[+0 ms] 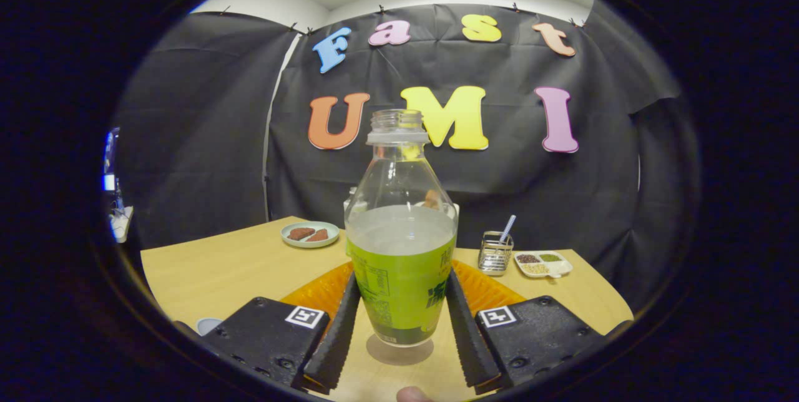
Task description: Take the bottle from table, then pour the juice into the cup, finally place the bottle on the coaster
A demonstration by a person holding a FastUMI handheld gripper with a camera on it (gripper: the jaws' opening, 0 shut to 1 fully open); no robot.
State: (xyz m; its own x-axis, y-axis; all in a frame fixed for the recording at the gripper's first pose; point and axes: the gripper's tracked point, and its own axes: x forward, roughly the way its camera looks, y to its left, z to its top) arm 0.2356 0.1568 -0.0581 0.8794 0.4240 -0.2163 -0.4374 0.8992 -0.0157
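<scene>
Gripper [399, 321]: both ribbed fingers press the bottle's lower sides, clenched on it.
Bottle [401, 246]: uncapped, upright between the fingers, lifted slightly above the table [212, 271], shadow beneath.
Orange mat [487, 293]: behind the bottle.
Plate [309, 234]: beyond, far side of the table.
Wire holder [495, 253]: beside a compartment dish [543, 263].

Wooden table [218, 271], snack plate [310, 234], wire holder [495, 254], divided dish [542, 263]
</scene>
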